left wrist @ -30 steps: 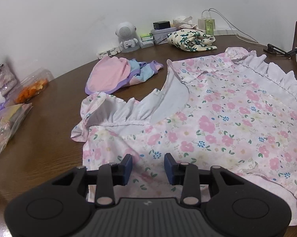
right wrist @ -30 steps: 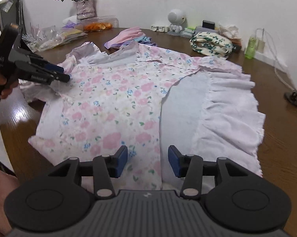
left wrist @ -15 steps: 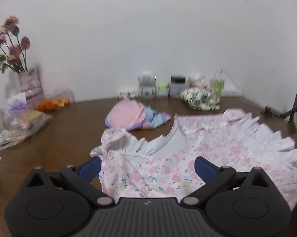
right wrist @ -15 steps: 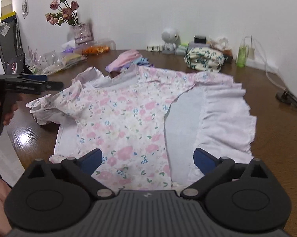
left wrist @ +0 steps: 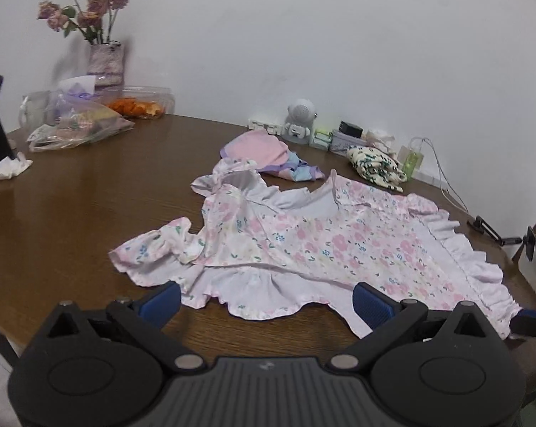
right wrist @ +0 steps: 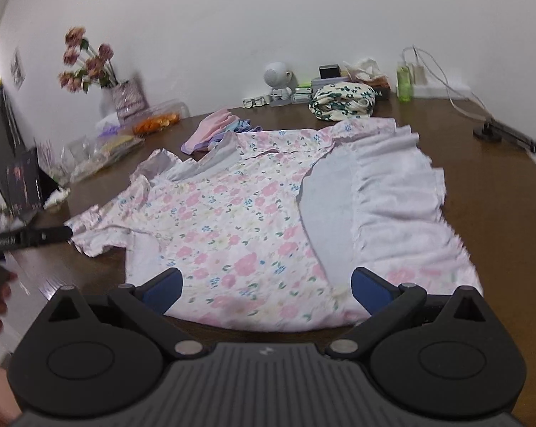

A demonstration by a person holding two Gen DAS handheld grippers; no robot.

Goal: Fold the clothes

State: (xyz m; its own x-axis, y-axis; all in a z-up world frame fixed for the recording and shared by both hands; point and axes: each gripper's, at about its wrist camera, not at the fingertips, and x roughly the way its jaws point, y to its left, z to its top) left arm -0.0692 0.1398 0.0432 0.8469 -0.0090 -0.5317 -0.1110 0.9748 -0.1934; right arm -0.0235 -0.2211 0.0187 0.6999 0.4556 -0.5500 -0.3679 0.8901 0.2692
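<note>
Above floral dress (left wrist: 321, 245): left gripper (left wrist: 266, 300), right gripper (right wrist: 266, 286) spread wide, holding nothing.

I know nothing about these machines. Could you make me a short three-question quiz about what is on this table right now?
1. True or false: the left gripper is clamped on the floral dress.
2. What stands nearest the wall: A the vase of flowers, B the dress?
3. What colour is the table?

Key: 1 false, both grippers, the right gripper too, stand open and empty. 2 A. 3 brown.
</note>
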